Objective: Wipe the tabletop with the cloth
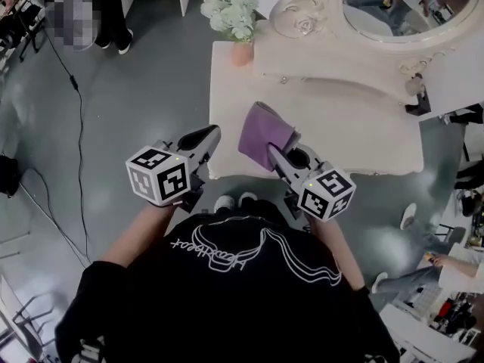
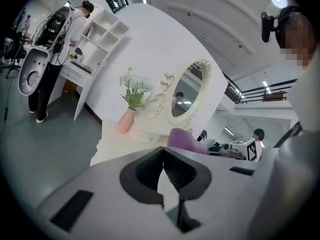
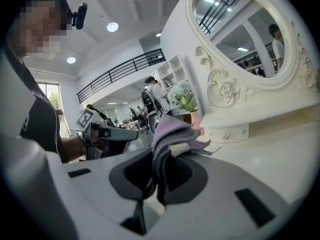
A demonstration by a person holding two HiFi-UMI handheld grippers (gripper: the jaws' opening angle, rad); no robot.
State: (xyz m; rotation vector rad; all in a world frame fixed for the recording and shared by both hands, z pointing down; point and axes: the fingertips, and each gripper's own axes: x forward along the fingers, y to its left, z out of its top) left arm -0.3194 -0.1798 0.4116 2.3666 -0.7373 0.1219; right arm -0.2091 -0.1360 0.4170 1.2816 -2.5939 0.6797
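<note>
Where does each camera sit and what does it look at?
Head view: on the person's head, looking down at the table; shirt, arms, left tool and right tool show.
Left gripper view: on the left tool, facing its shut jaws, the vase and mirror.
Right gripper view: on the right tool, facing jaws clamping the purple cloth; the person's arm shows.
All three share the cloth.

The table (image 1: 363,119) stands ahead of the person, with the mirror (image 1: 393,6) on its back right part and the vase (image 1: 242,52) at its back left corner, just left of the mirror's base. The cloth (image 1: 265,133) is at the table's front edge, pinched between the jaws of the right hand-held gripper (image 1: 275,154). The left hand-held gripper (image 1: 209,134), jaws together, sits left of the cloth, beside the table's front left corner. A cable (image 1: 80,150) runs across the floor (image 1: 144,89) further left.
</note>
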